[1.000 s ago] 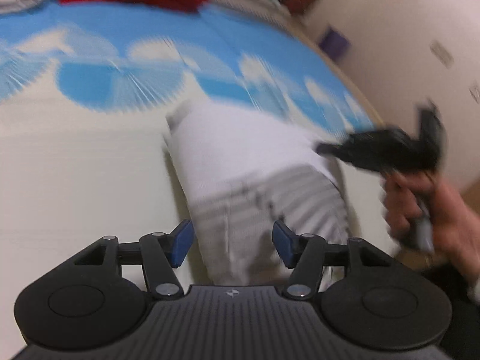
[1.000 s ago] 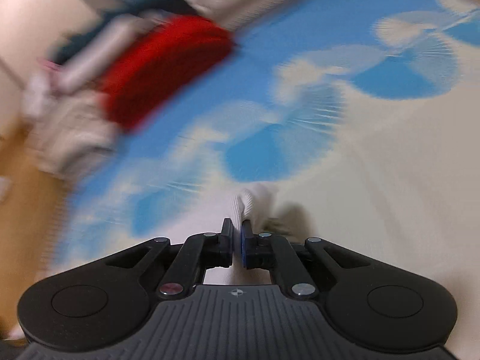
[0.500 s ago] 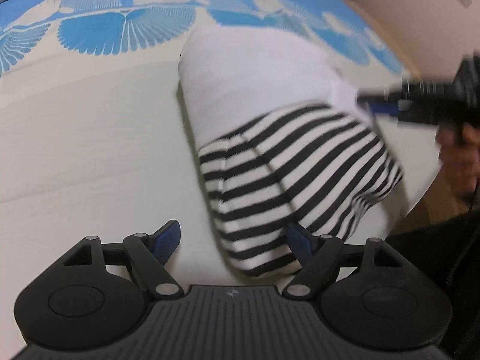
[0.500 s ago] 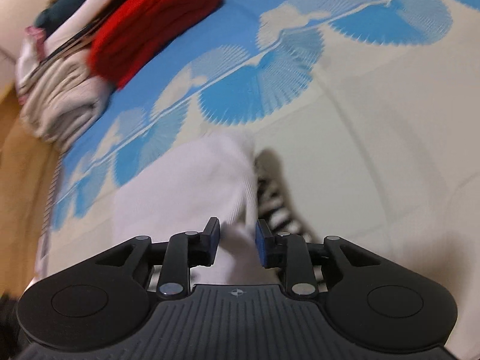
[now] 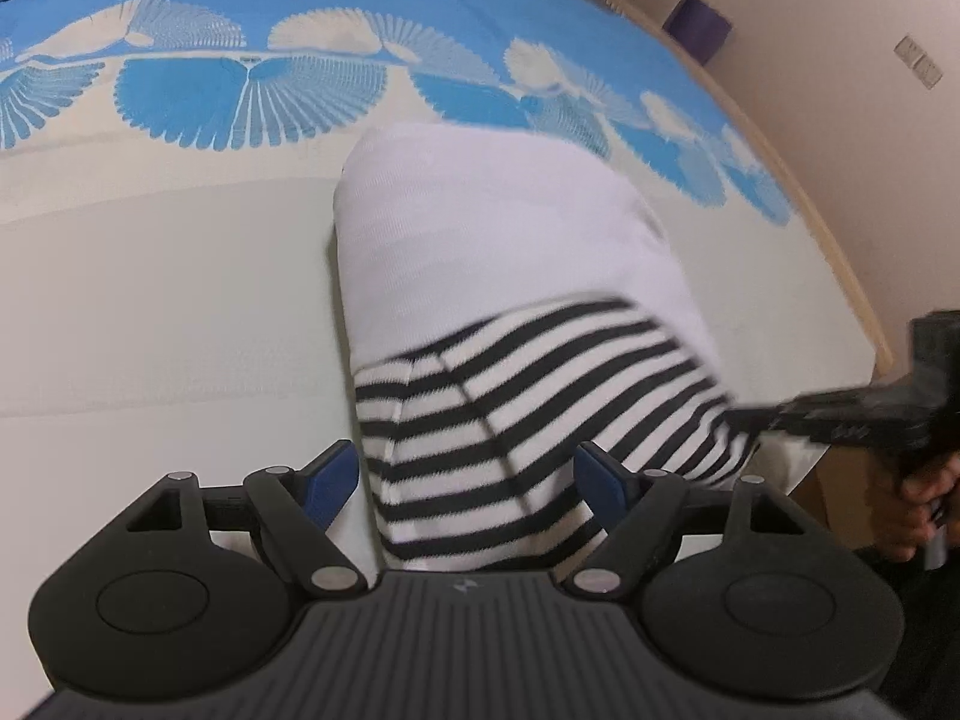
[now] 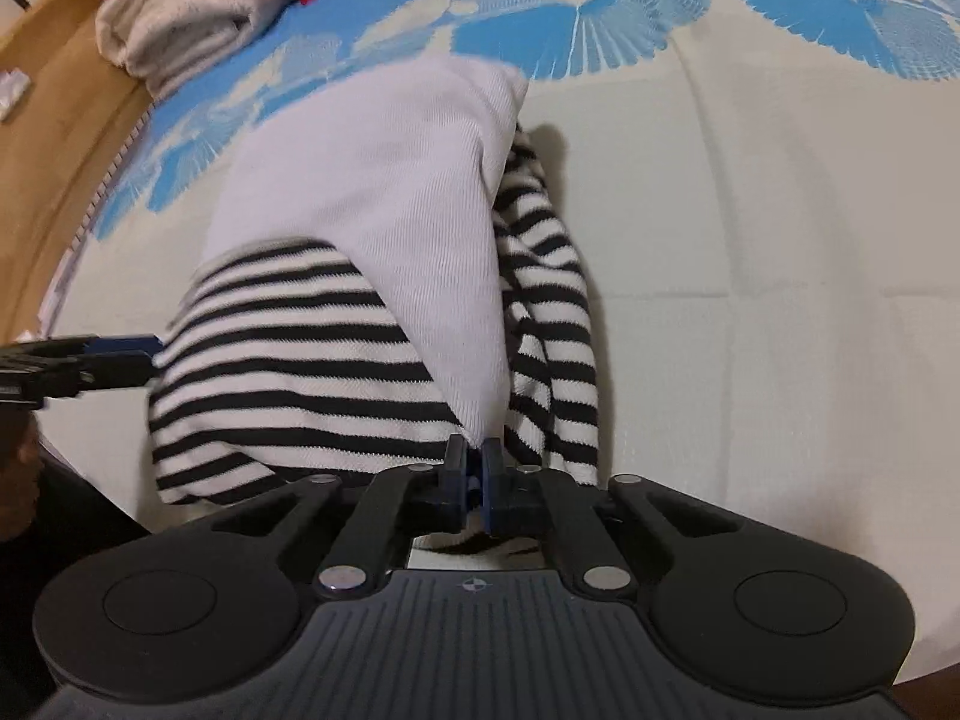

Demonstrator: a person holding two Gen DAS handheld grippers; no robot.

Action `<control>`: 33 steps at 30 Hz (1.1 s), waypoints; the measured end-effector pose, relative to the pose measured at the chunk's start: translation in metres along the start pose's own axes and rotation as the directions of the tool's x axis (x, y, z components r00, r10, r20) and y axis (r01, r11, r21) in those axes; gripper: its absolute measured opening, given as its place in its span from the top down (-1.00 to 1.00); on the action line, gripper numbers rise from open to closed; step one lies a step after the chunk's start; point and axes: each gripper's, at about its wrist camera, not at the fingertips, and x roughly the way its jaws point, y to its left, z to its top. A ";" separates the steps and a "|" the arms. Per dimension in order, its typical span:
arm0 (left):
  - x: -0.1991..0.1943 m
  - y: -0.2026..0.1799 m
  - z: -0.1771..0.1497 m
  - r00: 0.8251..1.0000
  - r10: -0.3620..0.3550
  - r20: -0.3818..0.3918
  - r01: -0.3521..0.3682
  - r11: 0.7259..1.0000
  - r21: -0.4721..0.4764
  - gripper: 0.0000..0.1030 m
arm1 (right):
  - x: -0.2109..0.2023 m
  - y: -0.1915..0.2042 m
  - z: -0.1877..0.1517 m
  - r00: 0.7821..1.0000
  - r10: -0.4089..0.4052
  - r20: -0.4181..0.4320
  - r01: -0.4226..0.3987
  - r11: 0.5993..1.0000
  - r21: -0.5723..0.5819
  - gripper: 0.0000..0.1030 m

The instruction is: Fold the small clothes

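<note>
The left hand-held gripper (image 5: 468, 480) is spread wide, its blue pads either side of the striped garment (image 5: 540, 408) without pressing it. The garment lies on the bed (image 5: 150, 300) directly ahead of both tools, a white panel folded over its black-and-white stripes. The right hand-held gripper (image 6: 473, 456) is pressed together, pinching the white panel's near corner. Far beyond it lie folded towels (image 6: 174, 18).

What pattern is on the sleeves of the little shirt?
Black and white stripes on the sleeves; clearest in the right wrist view.
</note>
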 end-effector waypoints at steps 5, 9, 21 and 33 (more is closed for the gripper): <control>0.021 0.001 -0.007 0.994 0.052 -0.094 -0.047 0.998 0.052 -0.82 | -0.012 -0.015 -0.006 0.998 -0.066 0.025 0.065 0.998 0.027 0.97; 0.011 -0.005 -0.001 0.999 0.027 -0.040 -0.023 0.996 0.081 -0.70 | 0.000 -0.013 -0.011 0.991 -0.130 -0.045 0.130 0.991 0.009 0.97; 0.028 -0.017 -0.017 0.990 0.105 -0.094 -0.077 0.961 0.266 -0.82 | -0.017 0.005 0.020 0.989 -0.113 0.091 0.102 0.987 0.122 0.68; 0.011 -0.006 -0.010 0.998 0.059 -0.038 -0.051 0.982 0.180 -0.81 | 0.026 -0.025 0.085 0.958 -0.037 0.285 -0.099 0.889 0.448 -0.17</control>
